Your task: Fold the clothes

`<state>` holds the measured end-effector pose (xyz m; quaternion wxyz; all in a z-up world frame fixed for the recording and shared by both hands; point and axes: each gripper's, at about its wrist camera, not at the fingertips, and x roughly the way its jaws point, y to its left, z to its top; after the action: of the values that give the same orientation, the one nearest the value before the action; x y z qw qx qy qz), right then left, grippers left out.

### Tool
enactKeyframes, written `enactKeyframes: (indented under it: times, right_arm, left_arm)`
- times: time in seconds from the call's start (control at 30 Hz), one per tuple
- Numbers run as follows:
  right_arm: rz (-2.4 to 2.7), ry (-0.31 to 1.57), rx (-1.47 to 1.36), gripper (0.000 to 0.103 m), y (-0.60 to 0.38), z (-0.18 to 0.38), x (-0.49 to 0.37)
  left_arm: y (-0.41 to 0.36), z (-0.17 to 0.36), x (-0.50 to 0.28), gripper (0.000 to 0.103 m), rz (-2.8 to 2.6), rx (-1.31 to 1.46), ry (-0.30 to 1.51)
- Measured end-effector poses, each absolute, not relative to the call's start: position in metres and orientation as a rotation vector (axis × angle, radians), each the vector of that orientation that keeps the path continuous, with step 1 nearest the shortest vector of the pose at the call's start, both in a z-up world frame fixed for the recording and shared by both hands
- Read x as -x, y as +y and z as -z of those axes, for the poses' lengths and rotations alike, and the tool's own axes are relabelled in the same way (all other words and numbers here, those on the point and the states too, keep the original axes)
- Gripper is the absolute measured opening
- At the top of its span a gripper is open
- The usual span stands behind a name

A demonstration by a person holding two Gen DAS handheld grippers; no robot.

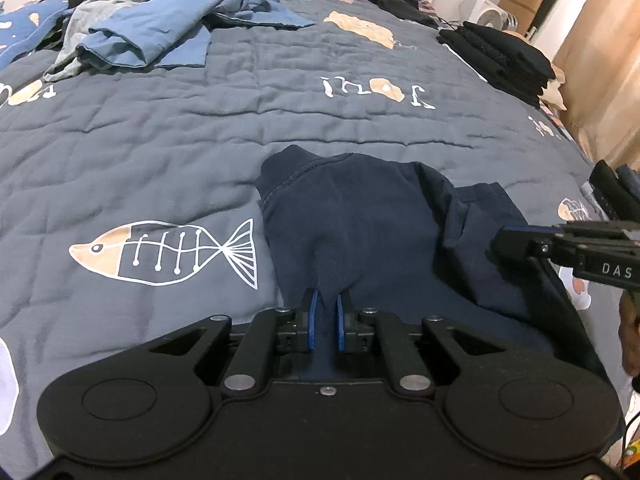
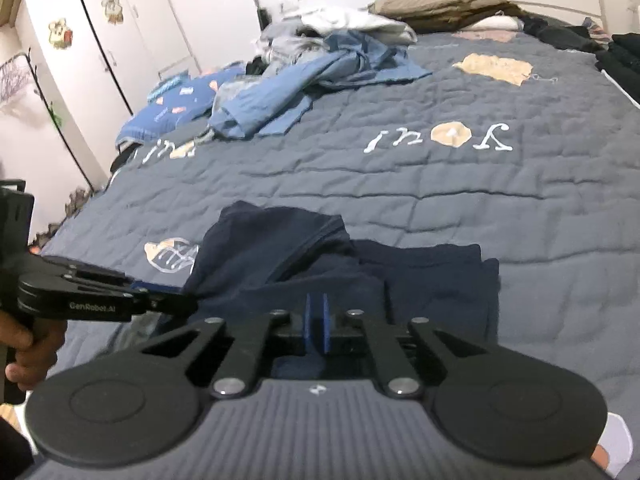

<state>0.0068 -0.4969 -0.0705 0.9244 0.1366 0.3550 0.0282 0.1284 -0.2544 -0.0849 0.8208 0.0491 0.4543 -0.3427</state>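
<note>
A navy garment (image 1: 360, 220) lies crumpled on the grey-blue quilt (image 1: 160, 140) near the bed's front edge. A raised pinch of its near edge sits between the blue pads of my left gripper (image 1: 328, 306), which is shut on it. From the right, my right gripper (image 1: 502, 242) reaches over the garment's right side. In the right wrist view the navy garment (image 2: 280, 256) spreads ahead, and my right gripper (image 2: 317, 314) has its pads nearly together on the near fabric. My left gripper (image 2: 188, 302) holds the cloth's left edge, with a hand (image 2: 24, 344) on its handle.
A heap of unfolded blue and grey clothes (image 1: 160, 28) (image 2: 300, 80) lies at the far left of the bed. Folded black clothes (image 1: 504, 56) are stacked at the right edge. White wardrobe doors (image 2: 100, 40) stand beyond the bed's left side.
</note>
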Motion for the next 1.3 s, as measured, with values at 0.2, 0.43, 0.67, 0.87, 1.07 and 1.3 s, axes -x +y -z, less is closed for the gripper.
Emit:
enactKeyframes:
  times: [0.2,0.43,0.67,0.87,1.07,1.3]
  right_arm:
    - [-0.065,0.702,-0.236,0.045,-0.486,0.071,-0.012]
    - [-0.039,0.744,-0.173,0.051,-0.474,0.089,-0.030]
    - [-0.069,0.730,-0.224,0.008,-0.479,0.097,-0.031]
    - [-0.059,0.695,-0.267,0.000,-0.485,0.088,-0.027]
    - [-0.066,0.694,-0.281,0.006,-0.496,0.073,-0.021]
    - [-0.030,0.716,-0.300,0.036,-0.516,0.065,-0.008]
  left_arm:
    - [-0.253,0.089,-0.128,0.010,0.724,-0.104,0.981]
    - [-0.252,0.089,-0.127,0.011,0.725,-0.107,0.981]
    - [-0.251,0.091,-0.129,0.011,0.728,-0.100,0.990]
    - [-0.250,0.091,-0.131,0.011,0.730,-0.090,0.993]
    - [-0.243,0.074,-0.127,0.011,0.757,-0.060,0.944]
    - [-0.262,0.044,-0.103,0.012,0.991,-0.062,0.778]
